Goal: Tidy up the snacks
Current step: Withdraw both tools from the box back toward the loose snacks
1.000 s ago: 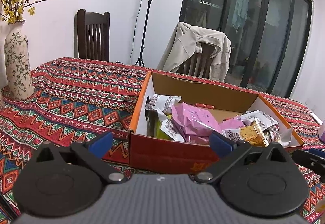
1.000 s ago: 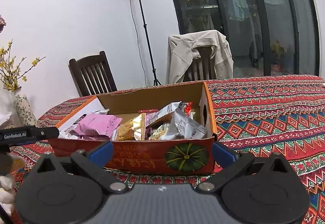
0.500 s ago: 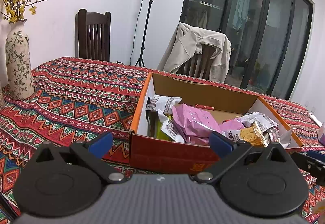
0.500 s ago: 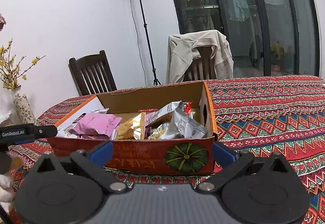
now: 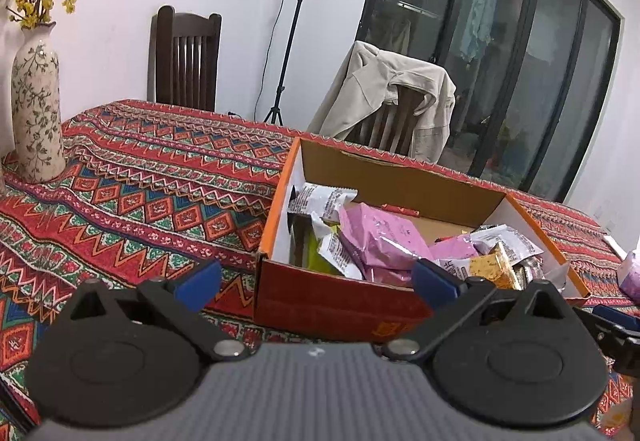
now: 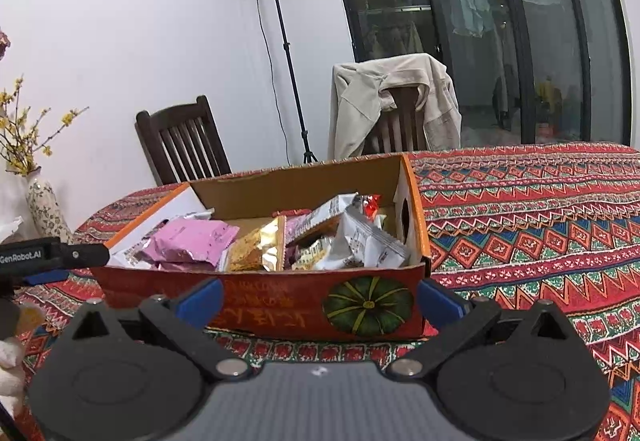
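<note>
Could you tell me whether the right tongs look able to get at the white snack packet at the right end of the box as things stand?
Probably yes. The right tongs are open and empty, facing the box, which has no lid. The white snack packet lies on top, above the near wall, so coming in over that wall looks free.

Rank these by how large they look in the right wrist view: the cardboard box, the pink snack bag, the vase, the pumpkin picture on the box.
1. cardboard box
2. pink snack bag
3. pumpkin picture
4. vase, though it stands farther away and is partly hidden, so its real size is unsure.
</note>
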`<state>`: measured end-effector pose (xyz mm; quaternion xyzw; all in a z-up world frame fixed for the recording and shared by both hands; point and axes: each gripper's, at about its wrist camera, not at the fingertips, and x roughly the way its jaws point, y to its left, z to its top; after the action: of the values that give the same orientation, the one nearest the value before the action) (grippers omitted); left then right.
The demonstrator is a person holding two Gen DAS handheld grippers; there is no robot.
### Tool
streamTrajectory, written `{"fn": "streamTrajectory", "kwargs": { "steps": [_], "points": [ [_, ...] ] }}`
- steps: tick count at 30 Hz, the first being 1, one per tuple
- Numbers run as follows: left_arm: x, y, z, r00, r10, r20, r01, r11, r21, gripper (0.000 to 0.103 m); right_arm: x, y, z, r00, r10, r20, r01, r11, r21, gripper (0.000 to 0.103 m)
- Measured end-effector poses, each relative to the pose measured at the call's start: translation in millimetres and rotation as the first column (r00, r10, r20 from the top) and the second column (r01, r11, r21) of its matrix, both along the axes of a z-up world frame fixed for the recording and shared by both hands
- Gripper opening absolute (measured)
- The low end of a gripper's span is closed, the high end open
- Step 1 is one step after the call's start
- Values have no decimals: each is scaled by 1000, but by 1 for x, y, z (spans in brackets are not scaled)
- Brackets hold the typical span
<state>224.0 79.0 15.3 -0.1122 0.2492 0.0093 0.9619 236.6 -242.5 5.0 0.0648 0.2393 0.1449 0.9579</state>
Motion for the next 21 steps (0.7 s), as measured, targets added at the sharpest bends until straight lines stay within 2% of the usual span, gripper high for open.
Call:
{"fn": "streamTrajectory", "kwargs": {
  "steps": [9,14,21],
  "points": [
    [-6,3,11,1000,11,-30,-11,1000,-6,103,-2,8,2,1000,22,-11,-23,999,-30,103],
    [-25,-1,21,998,-29,-47,30,999,16,103,-22,17,8,997,69,-28,-71,995,-72,103],
    [-60,1,22,998,-38,-47,40,999,35,103,-58,17,15,997,59,-41,-62,995,-82,103]
  ]
}}
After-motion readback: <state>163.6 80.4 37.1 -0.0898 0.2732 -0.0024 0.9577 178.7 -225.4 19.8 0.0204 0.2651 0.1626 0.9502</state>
